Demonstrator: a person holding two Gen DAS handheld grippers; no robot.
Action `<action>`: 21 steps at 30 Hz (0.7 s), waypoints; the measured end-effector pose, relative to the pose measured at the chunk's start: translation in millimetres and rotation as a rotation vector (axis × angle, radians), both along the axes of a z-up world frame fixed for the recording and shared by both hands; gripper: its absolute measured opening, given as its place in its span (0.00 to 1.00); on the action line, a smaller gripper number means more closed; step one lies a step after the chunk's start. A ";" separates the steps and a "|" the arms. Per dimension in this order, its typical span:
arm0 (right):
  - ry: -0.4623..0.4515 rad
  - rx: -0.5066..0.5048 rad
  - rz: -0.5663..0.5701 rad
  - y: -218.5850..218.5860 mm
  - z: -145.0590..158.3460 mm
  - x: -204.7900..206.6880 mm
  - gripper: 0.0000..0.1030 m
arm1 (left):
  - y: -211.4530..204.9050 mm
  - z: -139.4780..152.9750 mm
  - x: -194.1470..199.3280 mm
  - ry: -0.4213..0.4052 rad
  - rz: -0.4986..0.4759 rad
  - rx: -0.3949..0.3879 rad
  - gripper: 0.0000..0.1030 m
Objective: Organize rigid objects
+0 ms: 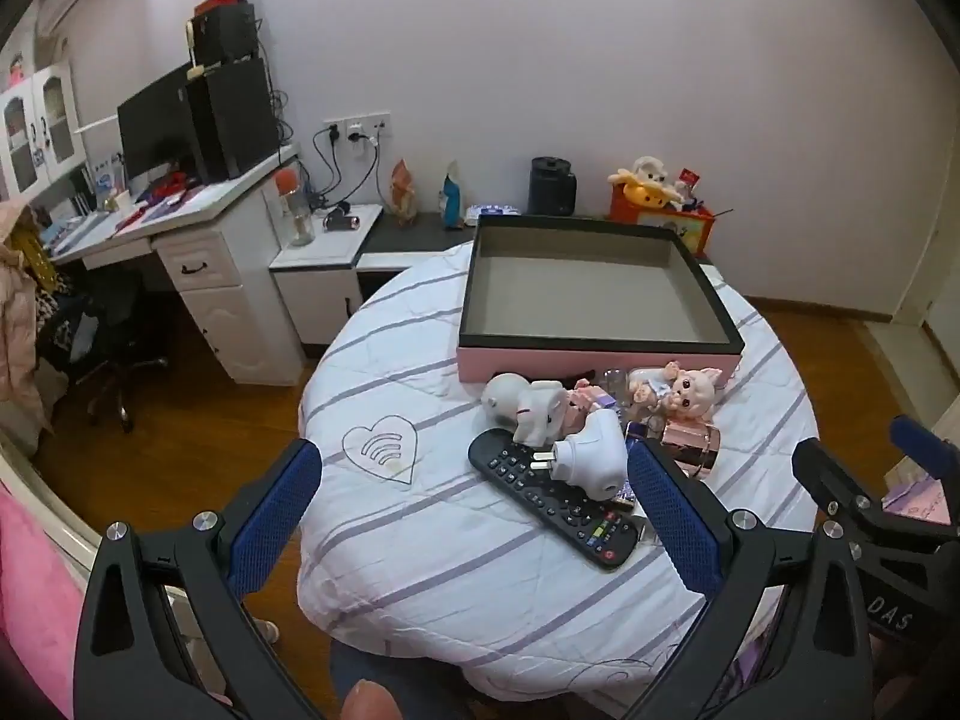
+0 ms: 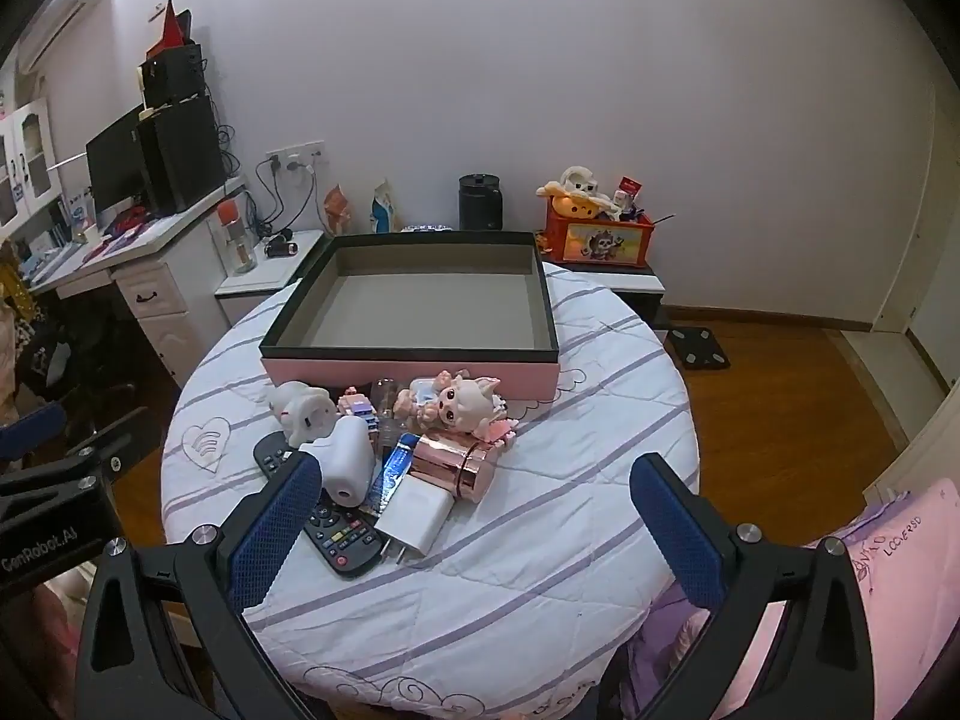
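The counter (image 2: 540, 540) carries an empty pink box (image 2: 414, 369) at its far side; the rigid objects lie in one heap just before it. The black remote (image 1: 552, 498) is lowest, with the white plug (image 1: 591, 450) resting on it; take the upper pieces first. The left gripper (image 1: 474, 516) and right gripper (image 2: 474, 522) hover near, jaws released and holding nothing. I judge the white charger (image 2: 414, 513) free at the edge; grasp its flat sides.

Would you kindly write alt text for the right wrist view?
The open right gripper hovers over a round table where a remote, white charger, doll and other trinkets lie piled before an empty pink box.
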State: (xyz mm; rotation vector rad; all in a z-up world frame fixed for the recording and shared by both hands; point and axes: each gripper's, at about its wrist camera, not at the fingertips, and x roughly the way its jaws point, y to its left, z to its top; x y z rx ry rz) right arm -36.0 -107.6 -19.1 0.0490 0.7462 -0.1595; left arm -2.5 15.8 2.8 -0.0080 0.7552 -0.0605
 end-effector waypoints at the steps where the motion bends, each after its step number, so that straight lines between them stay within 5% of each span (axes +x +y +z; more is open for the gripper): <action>1: -0.001 0.000 0.001 0.4 0.3 -0.6 1.00 | 3.5 -3.3 0.9 0.005 0.005 -0.011 1.00; 21: 0.002 0.012 0.016 4.9 1.9 -1.9 1.00 | 15.1 -7.8 4.6 0.026 0.046 0.020 1.00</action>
